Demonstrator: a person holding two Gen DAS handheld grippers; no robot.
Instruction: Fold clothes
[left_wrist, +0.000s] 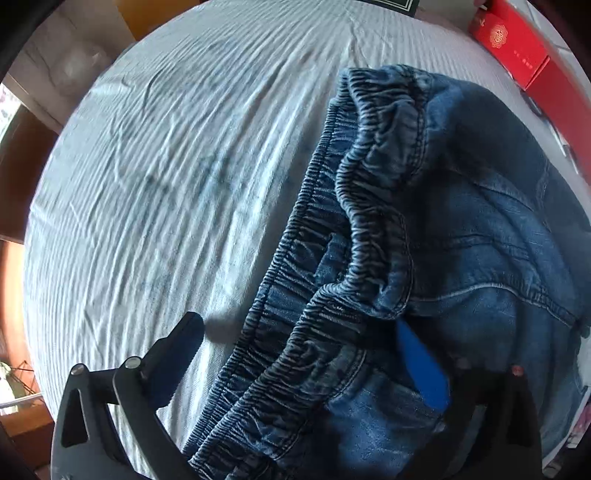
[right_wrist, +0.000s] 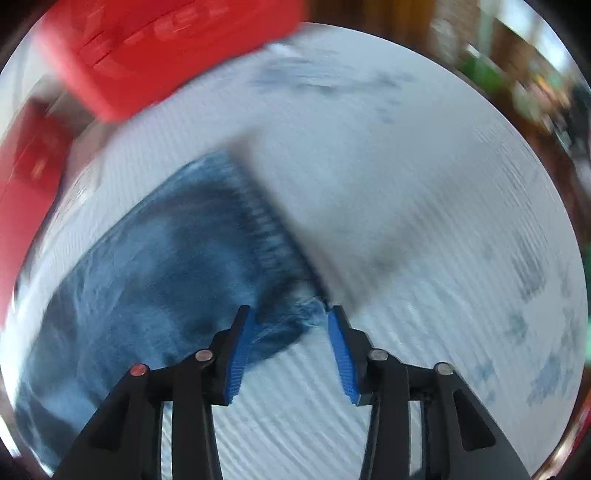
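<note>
Blue jeans (left_wrist: 461, 221) with a gathered elastic waistband (left_wrist: 295, 295) lie folded on a white striped bed sheet (left_wrist: 166, 166). My left gripper (left_wrist: 303, 347) stands wide open straddling the waistband: one black finger is over the sheet, and the blue pad (left_wrist: 421, 365) is over the denim. The right wrist view is blurred. There the jeans (right_wrist: 166, 266) spread to the left, and a bunched corner of them reaches between the tips of my right gripper (right_wrist: 291, 325). Its blue pads (right_wrist: 242, 354) stand apart and do not visibly press on the cloth.
A red box (left_wrist: 517, 48) lies at the far right edge of the bed, also seen as the red box (right_wrist: 166, 48) at top left in the right wrist view. Bare sheet (right_wrist: 424, 203) stretches right of the jeans. Wooden furniture and floor border the bed.
</note>
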